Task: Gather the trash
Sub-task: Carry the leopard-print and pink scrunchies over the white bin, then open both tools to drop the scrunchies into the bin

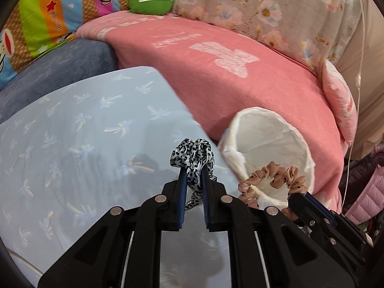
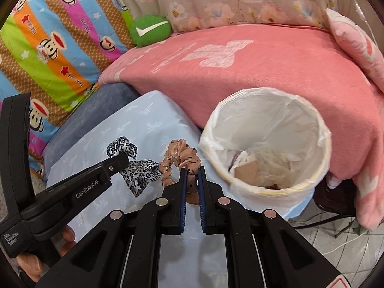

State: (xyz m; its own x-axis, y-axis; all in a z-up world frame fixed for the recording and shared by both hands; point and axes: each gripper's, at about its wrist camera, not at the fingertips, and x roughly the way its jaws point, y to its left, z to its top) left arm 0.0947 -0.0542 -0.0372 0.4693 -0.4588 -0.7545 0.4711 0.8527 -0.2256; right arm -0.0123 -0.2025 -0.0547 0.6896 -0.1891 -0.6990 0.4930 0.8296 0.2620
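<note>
My left gripper (image 1: 194, 170) is shut on a black-and-white leopard-print scrunchie (image 1: 192, 154), held above the light blue palm-print sheet (image 1: 84, 132). My right gripper (image 2: 192, 169) is shut on a peach dotted scrunchie (image 2: 182, 156). A white-lined bin (image 2: 309, 120) stands just right of both grippers, with paper and plastic scraps in its bottom. In the left wrist view the peach scrunchie (image 1: 273, 175) hangs over the bin's near rim (image 1: 240, 120), with the right gripper's fingers (image 1: 302, 200) below it. The right wrist view shows the left gripper (image 2: 121, 162) with the leopard scrunchie (image 2: 136, 170) at left.
A pink blanket (image 2: 264, 72) covers the bed behind the bin. A green round cushion (image 2: 150, 30), a striped cartoon quilt (image 2: 52, 43), a floral cover (image 1: 276, 7) and a blue pillow (image 1: 60, 67) lie farther back. Tiled floor with cables (image 2: 336, 235) shows at the lower right.
</note>
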